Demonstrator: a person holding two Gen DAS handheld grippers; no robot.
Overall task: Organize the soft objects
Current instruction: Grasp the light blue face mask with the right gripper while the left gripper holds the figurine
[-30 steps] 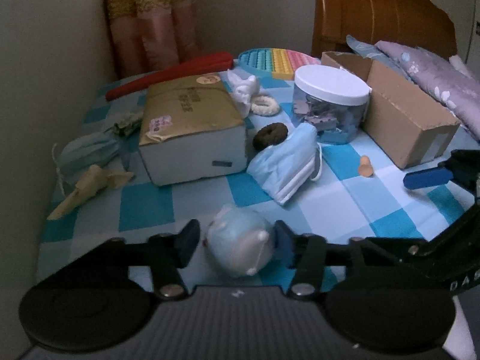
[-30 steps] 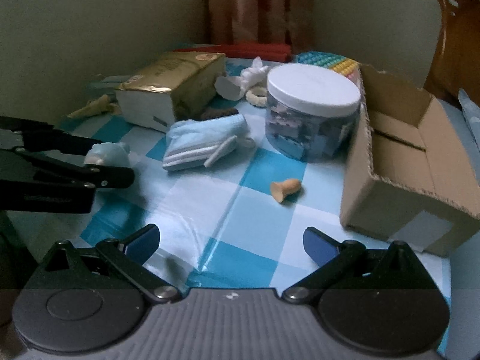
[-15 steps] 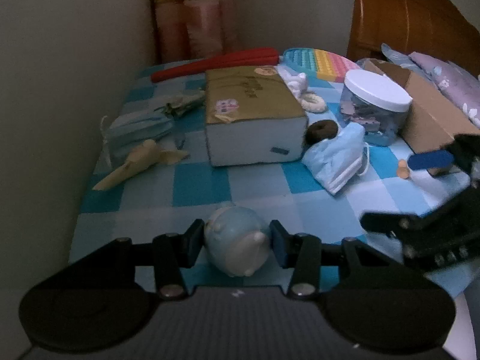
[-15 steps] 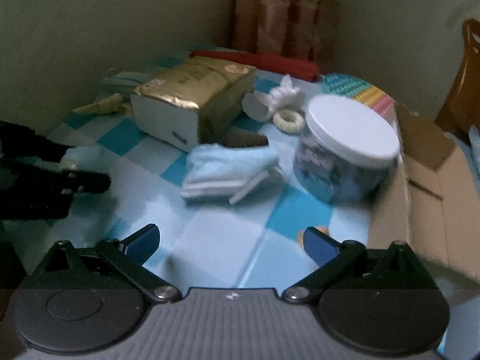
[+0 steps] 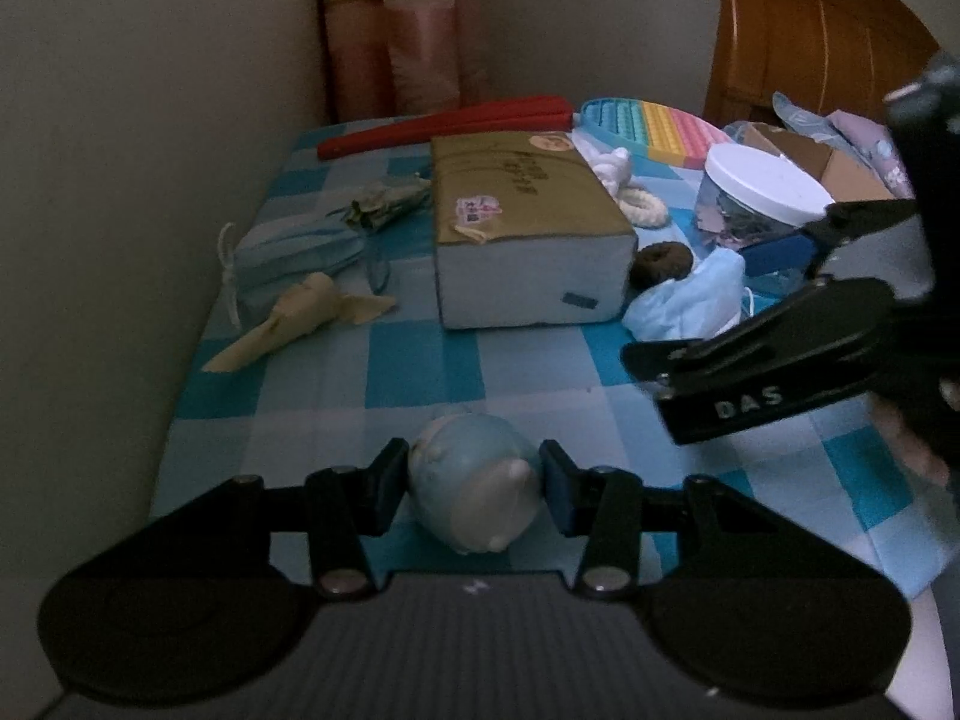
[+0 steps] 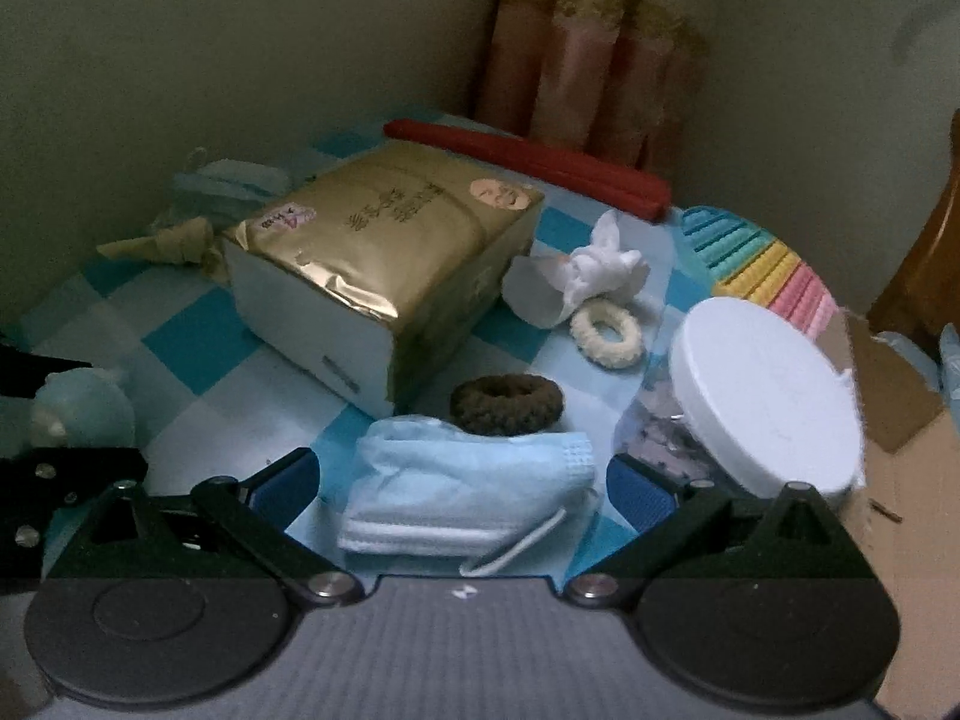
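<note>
A round pale-blue soft toy [image 5: 474, 480] sits just above the checked tablecloth [image 5: 420, 372], and my left gripper [image 5: 474, 483] is shut on it, both pads pressing its sides. In the right wrist view the same toy [image 6: 78, 414] shows at the far left. My right gripper [image 6: 462, 480] is open and straddles a folded blue face mask [image 6: 468, 492], its pads standing apart from the mask's edges. A brown scrunchie [image 6: 507, 405] lies just behind the mask. Farther back lie a cream scrunchie [image 6: 606, 336] and a crumpled white tissue [image 6: 600, 267].
A gold tissue pack [image 6: 384, 264] fills the middle. A white-lidded jar [image 6: 762, 396] and a cardboard box [image 6: 900, 420] stand on the right. A second mask [image 5: 294, 252] and a beige cloth [image 5: 300, 318] lie by the left wall. A red fan [image 6: 528, 165] and a rainbow mat [image 6: 762, 264] lie behind.
My right gripper has moved in from the right, and the blue mask now lies between its open fingers. My left gripper has shifted a little with the toy still in it.
</note>
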